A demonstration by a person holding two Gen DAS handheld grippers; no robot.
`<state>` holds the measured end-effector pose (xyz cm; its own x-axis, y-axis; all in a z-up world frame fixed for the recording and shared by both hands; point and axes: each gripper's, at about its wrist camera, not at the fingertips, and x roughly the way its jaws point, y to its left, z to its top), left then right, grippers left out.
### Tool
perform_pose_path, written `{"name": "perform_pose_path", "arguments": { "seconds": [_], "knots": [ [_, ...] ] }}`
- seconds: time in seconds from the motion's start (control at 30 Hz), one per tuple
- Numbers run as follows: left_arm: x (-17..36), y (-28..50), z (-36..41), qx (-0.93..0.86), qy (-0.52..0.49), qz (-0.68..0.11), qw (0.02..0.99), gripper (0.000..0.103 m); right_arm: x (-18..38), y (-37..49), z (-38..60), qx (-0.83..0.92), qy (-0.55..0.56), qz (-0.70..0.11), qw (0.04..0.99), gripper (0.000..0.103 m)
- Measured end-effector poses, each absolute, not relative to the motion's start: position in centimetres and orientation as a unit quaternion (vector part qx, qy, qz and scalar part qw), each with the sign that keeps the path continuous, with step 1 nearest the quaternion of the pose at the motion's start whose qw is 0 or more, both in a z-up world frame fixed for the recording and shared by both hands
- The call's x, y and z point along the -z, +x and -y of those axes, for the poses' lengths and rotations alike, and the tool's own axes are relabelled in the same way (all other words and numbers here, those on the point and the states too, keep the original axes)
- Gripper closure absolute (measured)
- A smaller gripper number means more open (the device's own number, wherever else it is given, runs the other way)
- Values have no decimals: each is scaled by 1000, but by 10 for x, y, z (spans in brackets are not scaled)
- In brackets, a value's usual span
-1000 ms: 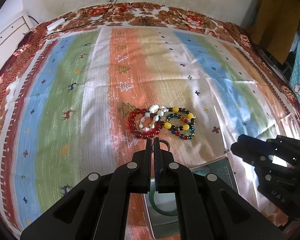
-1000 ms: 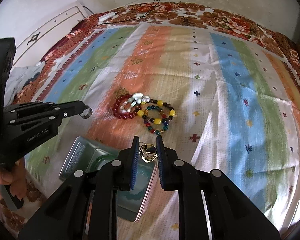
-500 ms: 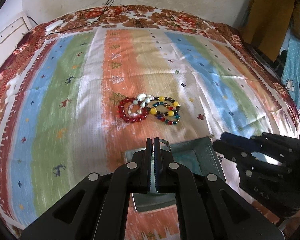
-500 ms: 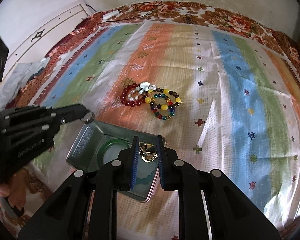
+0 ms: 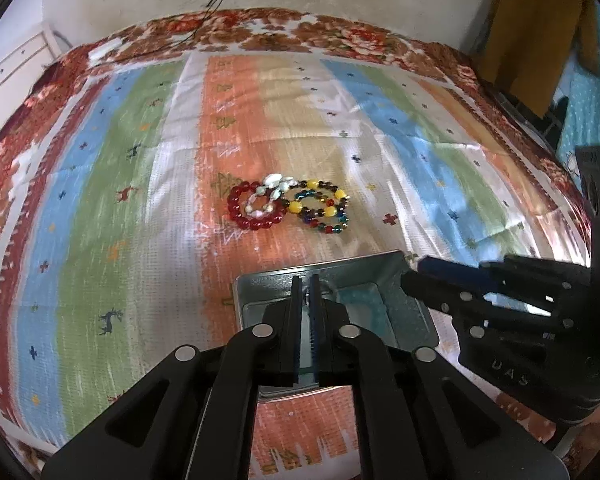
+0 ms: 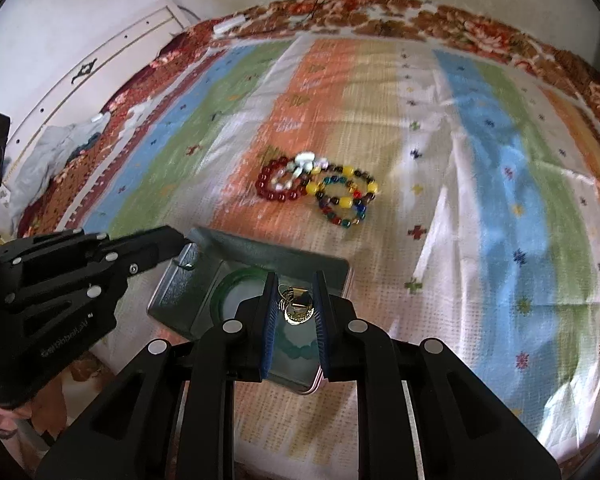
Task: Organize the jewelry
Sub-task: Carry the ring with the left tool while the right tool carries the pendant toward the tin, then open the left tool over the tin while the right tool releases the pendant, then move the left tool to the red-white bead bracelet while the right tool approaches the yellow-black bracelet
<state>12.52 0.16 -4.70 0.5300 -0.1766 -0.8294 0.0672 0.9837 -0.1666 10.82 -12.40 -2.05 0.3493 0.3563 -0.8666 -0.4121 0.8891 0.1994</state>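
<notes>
Right wrist view, largest to smallest: a striped bedspread [image 6: 480, 184] covers the bed and carries everything. Near its near edge lies a shallow metal tin [image 6: 204, 276], open, holding a green bangle [image 6: 236, 280]; the rest of its floor is partly hidden by the fingers. Toward the middle of the bedspread, well apart from the tin, sits a cluster of bracelets: a red bead bracelet [image 6: 274, 190] touching a white shell bracelet [image 6: 300, 164] and a multicoloured bead bracelet [image 6: 346, 196].

The right gripper [image 6: 296, 312] hangs over the tin's right half, its fingers clamped on a small bunch of gold-coloured trinkets [image 6: 296, 306]. The left gripper [image 5: 307, 300] hangs over the tin's far left part, fingers almost together and pinching a thin silver ring [image 5: 330, 289], whose loop shows just beside the tips; seen from the right wrist, the ring is barely discernible at the tin's rim.

Step in hand, as judged: depositing both small pieces in the tin. Done well, each gripper lowers until its piece is close above the floor, inside the rim and clear of the bangle, then parts its fingers slowly, so nothing bounces out or snags.
</notes>
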Motion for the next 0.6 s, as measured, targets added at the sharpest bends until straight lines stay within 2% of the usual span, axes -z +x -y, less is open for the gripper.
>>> {"name": "perform_pose_path", "arguments": {
  "seconds": [0.03,0.07,0.1,0.33,0.5,0.6],
  "knots": [
    [47,127,-6,62,-66,-481,872,85,22,109,125,-224,-32,-523,822,70],
    [47,128,-10,56,-72,-480,872,68,23,110,126,-216,-36,-521,825,58],
    [46,129,-16,47,-80,-477,874,64,22,111,128,-208,-39,-519,828,56],
    [46,140,-39,18,-101,-478,872,63,21,122,143,-185,-26,-514,837,55],
    [49,149,-41,14,-95,-482,871,62,20,129,143,-175,-26,-503,846,49],
    [50,156,-41,14,-89,-484,870,60,19,134,147,-171,-21,-498,850,48]
  ]
}}
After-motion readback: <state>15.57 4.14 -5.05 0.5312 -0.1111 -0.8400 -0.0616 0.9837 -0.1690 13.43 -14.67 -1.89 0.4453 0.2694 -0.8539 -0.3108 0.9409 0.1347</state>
